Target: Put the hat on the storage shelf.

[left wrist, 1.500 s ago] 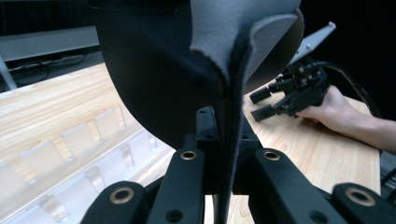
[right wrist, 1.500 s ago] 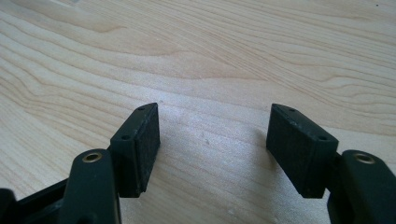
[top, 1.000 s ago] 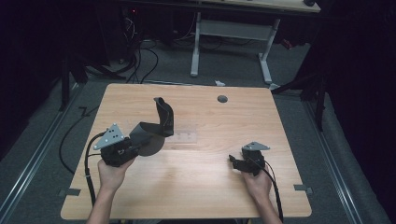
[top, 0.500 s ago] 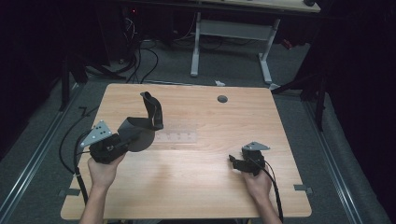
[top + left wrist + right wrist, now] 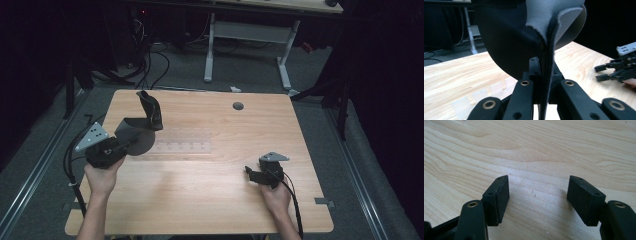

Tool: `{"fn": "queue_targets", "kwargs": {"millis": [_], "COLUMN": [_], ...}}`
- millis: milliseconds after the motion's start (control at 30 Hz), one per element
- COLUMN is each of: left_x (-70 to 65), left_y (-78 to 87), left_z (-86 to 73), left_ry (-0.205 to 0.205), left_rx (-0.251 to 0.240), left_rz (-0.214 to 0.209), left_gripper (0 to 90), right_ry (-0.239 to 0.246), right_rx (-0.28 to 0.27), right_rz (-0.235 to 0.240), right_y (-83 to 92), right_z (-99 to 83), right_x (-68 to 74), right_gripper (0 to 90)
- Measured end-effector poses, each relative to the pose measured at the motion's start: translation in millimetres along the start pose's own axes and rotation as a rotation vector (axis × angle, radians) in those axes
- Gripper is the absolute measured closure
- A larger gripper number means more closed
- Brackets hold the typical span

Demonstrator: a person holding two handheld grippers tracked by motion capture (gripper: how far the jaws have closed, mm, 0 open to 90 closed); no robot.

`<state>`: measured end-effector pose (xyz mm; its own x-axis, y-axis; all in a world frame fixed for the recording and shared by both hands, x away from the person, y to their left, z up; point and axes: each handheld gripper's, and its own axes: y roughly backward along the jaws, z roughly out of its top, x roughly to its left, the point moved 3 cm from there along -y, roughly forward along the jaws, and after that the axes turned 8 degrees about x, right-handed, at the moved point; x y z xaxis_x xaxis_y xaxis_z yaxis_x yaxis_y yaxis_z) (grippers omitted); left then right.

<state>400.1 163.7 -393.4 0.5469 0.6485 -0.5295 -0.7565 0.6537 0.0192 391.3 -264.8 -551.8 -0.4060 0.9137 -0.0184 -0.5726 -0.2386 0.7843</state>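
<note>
My left gripper (image 5: 121,145) is shut on the edge of a soft round pad (image 5: 136,134), black on one side and grey on the other, and holds it above the table's left part. The pad is folded, and a thick black part (image 5: 150,110) of it stands up behind. In the left gripper view the pad (image 5: 509,37) rises from between the jaws, with its grey side (image 5: 571,22) at the right. My right gripper (image 5: 249,173) rests low at the table's front right, open, with nothing between its pads (image 5: 499,195).
A clear plastic strip (image 5: 182,146) with notches lies flat mid-table, just right of the pad. The wooden table (image 5: 210,200) has a round cable hole (image 5: 238,106) near its far edge. Cables trail off the left side. A desk frame (image 5: 247,35) stands beyond.
My left gripper has carried the pad leftward and slightly farther back. The right gripper has stayed where it was.
</note>
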Motion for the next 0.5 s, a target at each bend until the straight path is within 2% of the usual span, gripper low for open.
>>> {"fn": "queue_targets", "kwargs": {"millis": [200, 500], "left_x": [11.4, 29.9], "left_y": [-3.3, -6.2], "left_z": [3.0, 7.8], "left_ry": [-0.033, -0.018], "left_rx": [-0.004, -0.032], "left_rz": [0.051, 0.106], "left_gripper": [85.9, 85.8], "right_ry": [0.000, 0.000], "right_rx": [0.000, 0.000], "right_rz": [0.000, 0.000], "right_y": [0.0, 0.0], "right_z": [0.0, -0.1], "right_x": [0.0, 0.1], "right_gripper": [34.7, 34.6]}}
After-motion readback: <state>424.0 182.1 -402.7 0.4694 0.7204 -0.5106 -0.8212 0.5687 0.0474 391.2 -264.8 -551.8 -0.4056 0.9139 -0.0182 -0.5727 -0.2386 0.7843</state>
